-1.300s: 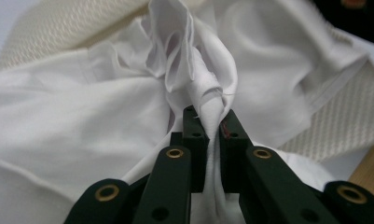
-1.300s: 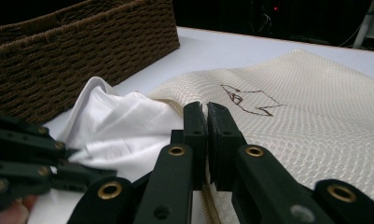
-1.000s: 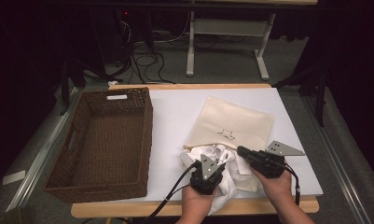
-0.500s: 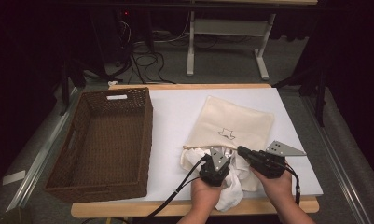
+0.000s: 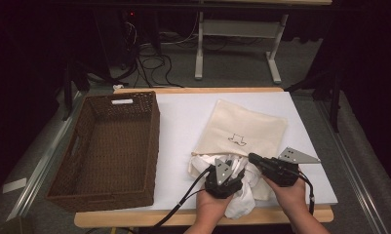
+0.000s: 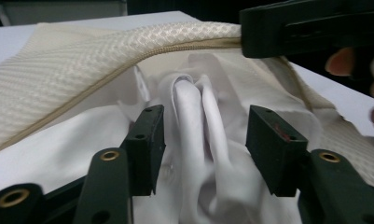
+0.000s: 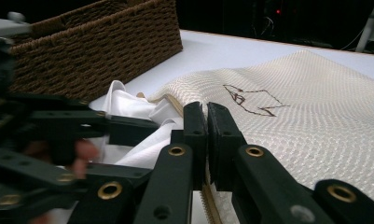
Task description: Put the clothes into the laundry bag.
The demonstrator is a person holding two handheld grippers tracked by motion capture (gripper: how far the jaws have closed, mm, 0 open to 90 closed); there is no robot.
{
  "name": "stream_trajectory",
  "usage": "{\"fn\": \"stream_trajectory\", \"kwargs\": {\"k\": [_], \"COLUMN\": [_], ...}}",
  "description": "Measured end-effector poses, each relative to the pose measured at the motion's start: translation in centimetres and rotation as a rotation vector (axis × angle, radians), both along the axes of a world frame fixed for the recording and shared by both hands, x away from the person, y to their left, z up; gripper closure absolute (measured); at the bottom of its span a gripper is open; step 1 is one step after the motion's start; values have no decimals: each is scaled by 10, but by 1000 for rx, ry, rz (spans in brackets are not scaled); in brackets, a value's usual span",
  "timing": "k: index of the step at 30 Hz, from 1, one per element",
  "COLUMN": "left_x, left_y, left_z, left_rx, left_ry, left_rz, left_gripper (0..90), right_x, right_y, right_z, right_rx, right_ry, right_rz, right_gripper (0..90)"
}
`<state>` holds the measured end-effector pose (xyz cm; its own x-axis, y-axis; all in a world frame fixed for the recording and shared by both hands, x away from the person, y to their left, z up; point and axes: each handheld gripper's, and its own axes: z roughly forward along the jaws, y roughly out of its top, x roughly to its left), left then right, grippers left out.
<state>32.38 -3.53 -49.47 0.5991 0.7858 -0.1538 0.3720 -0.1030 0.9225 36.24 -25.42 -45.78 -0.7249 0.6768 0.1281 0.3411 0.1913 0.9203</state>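
A cream mesh zip bag [image 5: 246, 129] with a small dark drawing lies on the white table top [image 5: 183, 117]. A white cloth [image 5: 242, 202] bunches at the bag's near mouth, partly inside it. My right gripper [image 5: 251, 157] is shut on the bag's zipper edge [image 7: 175, 100] and holds it up off the cloth. In the left gripper view that lifted edge arches over the cloth [image 6: 194, 107]. My left gripper [image 6: 205, 135] has just been opening. Its pads stand on either side of an upright fold of the cloth and do not press on it.
A brown wicker basket [image 5: 86, 161] stands on the left side of the table, close to the cloth. The table's wooden front edge [image 5: 134, 219] lies just under my hands. Beyond the table are white table legs [image 5: 200, 48] and cables on the floor.
My left gripper has edged right, toward the bag's mouth. The cloth that was heaped to its left has drawn in under the bag's edge. My right gripper has kept still.
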Motion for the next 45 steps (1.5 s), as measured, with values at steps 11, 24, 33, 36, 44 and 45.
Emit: {"fn": "stream_trajectory", "kwargs": {"k": [11,24,33,36,44,45], "left_x": [-19,5,10,14,44,45], "left_y": [69,66,44,38,21,22], "left_z": [8,-18,-21,-18,-17,-18], "left_rx": [37,23,66,69,80,71], "left_ry": [-62,140,153,147,131,134], "left_rz": [126,95,40,28,121,123], "left_gripper": [357,459,799,799,745,722], "right_x": [-1,0,0,0,0,0], "right_y": [0,1,2,2,2,2], "right_z": [0,-1,-1,-1,-1,-1], "right_rx": [-4,-8,-7,-6,-9,-6], "right_ry": [1,3,1,0,-6,-3], "right_rz": [-7,-5,-6,-6,-3,-3], "right_gripper": [879,879,879,879,880,879]}}
